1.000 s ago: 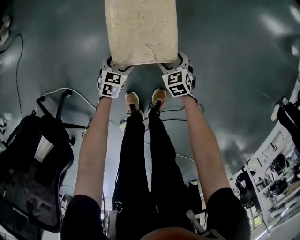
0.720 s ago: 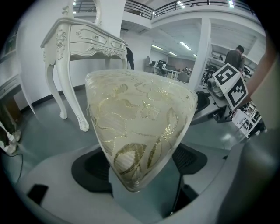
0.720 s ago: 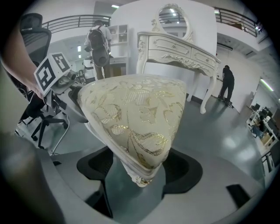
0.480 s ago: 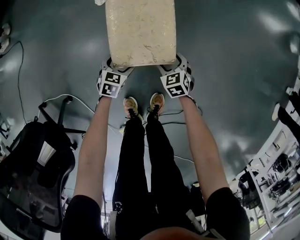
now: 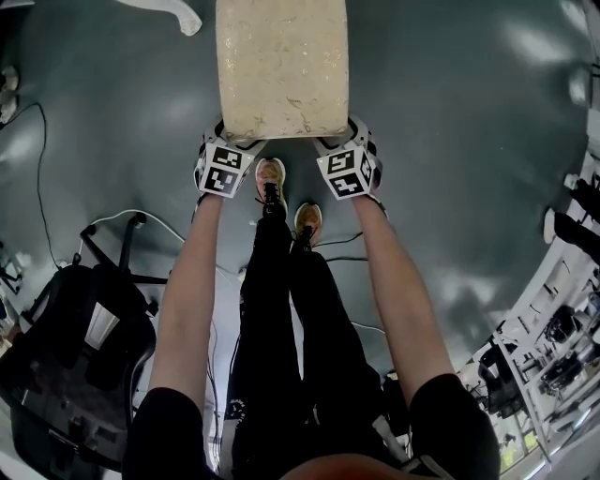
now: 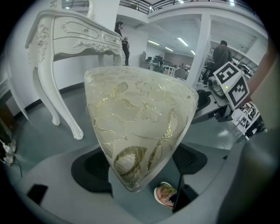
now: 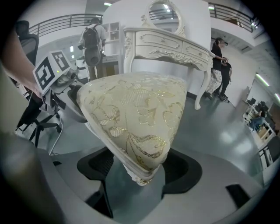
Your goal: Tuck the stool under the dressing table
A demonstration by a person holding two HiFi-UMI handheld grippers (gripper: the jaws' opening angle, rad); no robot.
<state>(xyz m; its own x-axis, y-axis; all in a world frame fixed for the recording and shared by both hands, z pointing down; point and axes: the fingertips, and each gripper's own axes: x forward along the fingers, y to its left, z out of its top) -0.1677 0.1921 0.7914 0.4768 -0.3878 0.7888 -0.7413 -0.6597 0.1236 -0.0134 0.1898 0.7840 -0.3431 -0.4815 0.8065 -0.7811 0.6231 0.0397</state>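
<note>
The stool's cream seat with gold pattern (image 5: pixel 281 66) is just ahead of my feet on the grey floor. My left gripper (image 5: pixel 228 150) is shut on its near left corner and my right gripper (image 5: pixel 345 150) on its near right corner. In the left gripper view the cushion corner (image 6: pixel 135 131) sits pinched between the dark pads (image 6: pixel 92 170). The right gripper view shows the other corner (image 7: pixel 135 118) held the same way. The white carved dressing table (image 7: pixel 170 43) with its oval mirror (image 7: pixel 161 11) stands beyond the stool. One curved foot of the dressing table (image 5: pixel 173 14) shows at the head view's top left.
A black office chair (image 5: pixel 75 356) stands behind me on the left, with cables (image 5: pixel 37 122) on the floor near it. Shelving and gear (image 5: pixel 562 319) line the right side. People (image 7: pixel 218 70) stand far behind the table. My shoes (image 5: pixel 270 178) are close under the stool's near edge.
I have stepped forward, one foot ahead of the other. The stool and both grippers have moved toward the table, whose foot has come into view at top left.
</note>
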